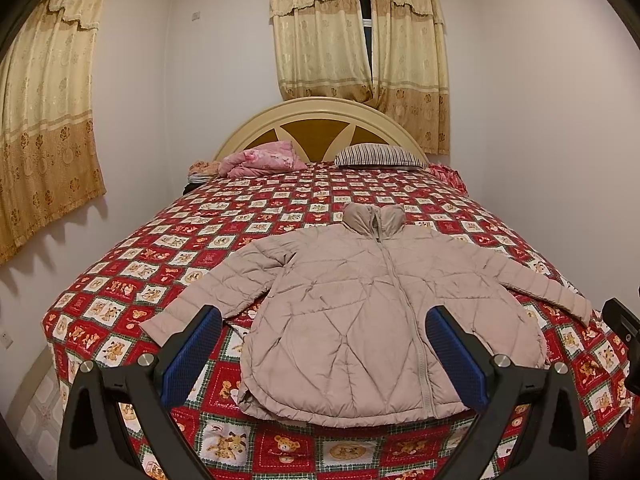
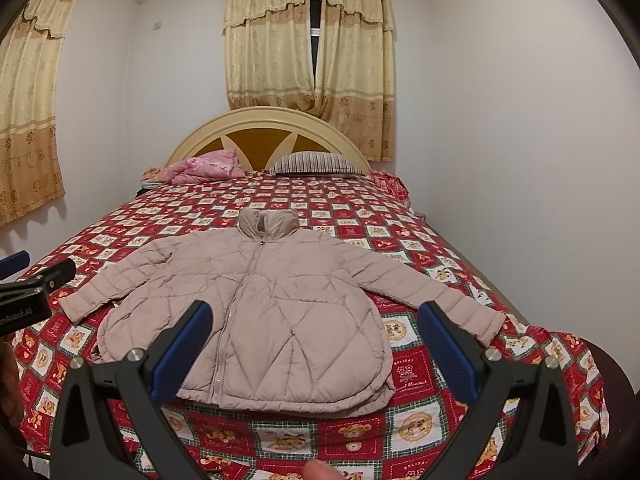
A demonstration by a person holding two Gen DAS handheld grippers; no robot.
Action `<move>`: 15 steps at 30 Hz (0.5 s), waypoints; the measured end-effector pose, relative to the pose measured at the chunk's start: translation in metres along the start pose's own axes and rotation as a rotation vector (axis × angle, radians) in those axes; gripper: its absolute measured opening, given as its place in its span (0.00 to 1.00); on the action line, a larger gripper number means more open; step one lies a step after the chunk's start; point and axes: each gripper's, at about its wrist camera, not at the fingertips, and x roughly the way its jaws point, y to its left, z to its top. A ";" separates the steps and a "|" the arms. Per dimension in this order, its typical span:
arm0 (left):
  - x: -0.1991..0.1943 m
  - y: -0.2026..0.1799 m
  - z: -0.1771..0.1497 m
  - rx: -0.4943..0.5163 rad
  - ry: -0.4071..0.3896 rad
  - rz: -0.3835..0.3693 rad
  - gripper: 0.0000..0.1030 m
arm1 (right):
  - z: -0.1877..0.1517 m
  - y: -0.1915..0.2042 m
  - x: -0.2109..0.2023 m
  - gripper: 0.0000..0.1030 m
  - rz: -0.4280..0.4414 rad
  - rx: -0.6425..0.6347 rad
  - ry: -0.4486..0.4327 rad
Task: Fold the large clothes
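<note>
A beige quilted puffer jacket (image 1: pixel 360 312) (image 2: pixel 272 308) lies flat, zipped, front side up, on the foot half of the bed, collar toward the headboard and both sleeves spread out. My left gripper (image 1: pixel 324 332) hovers open above the jacket's hem, blue pads wide apart with nothing between them. In the right wrist view, the right gripper (image 2: pixel 316 328) is also open over the hem, holding nothing. The left gripper's body (image 2: pixel 28 300) shows at that view's left edge, and the right gripper's body (image 1: pixel 624 328) at the left wrist view's right edge.
The bed carries a red patchwork quilt (image 1: pixel 168 264) (image 2: pixel 420 384) with bear pictures. A pink blanket (image 1: pixel 260 158), a striped pillow (image 1: pixel 380 156) and a cream headboard (image 1: pixel 320 108) lie at the far end. White walls and curtains (image 1: pixel 360 32) surround the bed. A fingertip (image 2: pixel 320 470) shows at the bottom.
</note>
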 end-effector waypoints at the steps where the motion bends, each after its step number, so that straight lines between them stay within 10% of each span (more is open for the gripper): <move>1: 0.001 0.000 -0.001 0.001 0.002 0.001 0.99 | 0.000 0.001 0.000 1.00 0.003 0.000 0.002; 15: 0.012 -0.003 -0.005 0.005 0.032 0.016 0.99 | -0.004 -0.005 0.008 1.00 0.029 0.009 0.023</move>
